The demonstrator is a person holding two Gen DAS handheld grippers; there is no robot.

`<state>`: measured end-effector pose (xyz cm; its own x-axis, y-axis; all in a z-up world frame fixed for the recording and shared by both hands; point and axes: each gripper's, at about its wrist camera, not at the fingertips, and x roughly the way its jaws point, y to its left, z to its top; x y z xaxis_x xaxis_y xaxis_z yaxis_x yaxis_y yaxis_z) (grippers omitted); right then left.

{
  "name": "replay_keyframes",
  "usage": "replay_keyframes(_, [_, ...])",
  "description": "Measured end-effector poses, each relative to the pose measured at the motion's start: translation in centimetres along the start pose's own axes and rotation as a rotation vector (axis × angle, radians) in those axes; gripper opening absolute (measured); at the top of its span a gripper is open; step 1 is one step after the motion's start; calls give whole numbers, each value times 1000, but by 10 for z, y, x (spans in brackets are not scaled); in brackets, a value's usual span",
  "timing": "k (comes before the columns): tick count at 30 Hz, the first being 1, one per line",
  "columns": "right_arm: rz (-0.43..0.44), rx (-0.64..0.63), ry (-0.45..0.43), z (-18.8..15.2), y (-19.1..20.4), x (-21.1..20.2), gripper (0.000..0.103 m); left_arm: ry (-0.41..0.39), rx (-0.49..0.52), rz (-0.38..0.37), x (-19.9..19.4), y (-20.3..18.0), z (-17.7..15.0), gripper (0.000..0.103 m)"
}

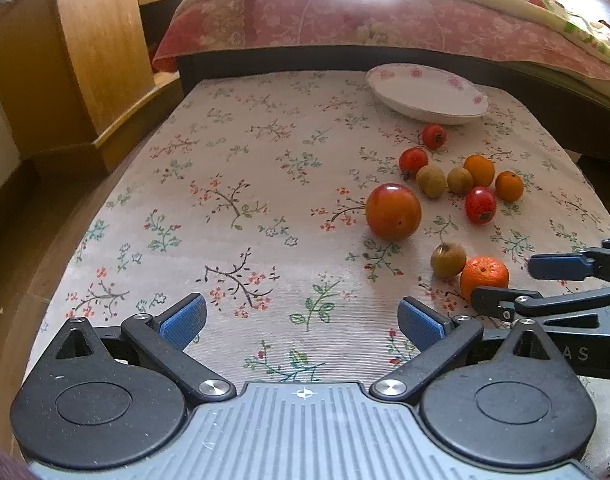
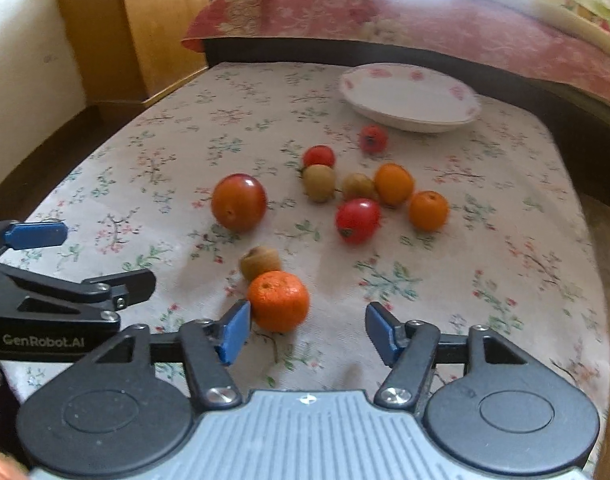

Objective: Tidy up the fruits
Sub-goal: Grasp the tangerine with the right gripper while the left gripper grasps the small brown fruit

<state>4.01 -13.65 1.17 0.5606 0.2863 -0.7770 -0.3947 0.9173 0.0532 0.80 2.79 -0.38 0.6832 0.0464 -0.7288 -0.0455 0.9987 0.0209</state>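
Several small fruits lie on the floral tablecloth point(image 1: 225, 200): a big red-orange fruit point(image 1: 393, 211) point(image 2: 239, 202), small red ones point(image 2: 357, 220), orange ones point(image 2: 428, 210) and brownish ones point(image 2: 319, 182). A white flowered plate point(image 1: 427, 94) point(image 2: 409, 96) stands empty at the far side. My right gripper point(image 2: 307, 330) is open, with a rough orange tangerine point(image 2: 279, 300) point(image 1: 485, 276) just past its left fingertip point(image 2: 235, 330). A brown fruit point(image 2: 260, 262) sits behind the tangerine. My left gripper point(image 1: 301, 322) is open and empty over bare cloth, left of the fruits.
A bed with a red flowered quilt point(image 1: 345, 20) runs along the table's far edge. A wooden cabinet point(image 1: 65, 60) stands at the far left. The table's edges drop off left and right. Each gripper shows at the side of the other's view point(image 1: 565, 280) point(image 2: 45, 272).
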Motion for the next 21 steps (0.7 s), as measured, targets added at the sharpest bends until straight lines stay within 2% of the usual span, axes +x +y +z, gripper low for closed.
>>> replay_keyframes(4, [43, -22, 34, 5, 5, 12, 48, 17, 10, 13, 2, 2, -1, 102])
replay_keyframes(8, [47, -43, 26, 10, 10, 16, 38, 27, 20, 15, 4, 1, -2, 102])
replay_keyframes(21, [59, -51, 58, -2, 1, 5, 37, 25, 83, -7, 6, -14, -1, 100])
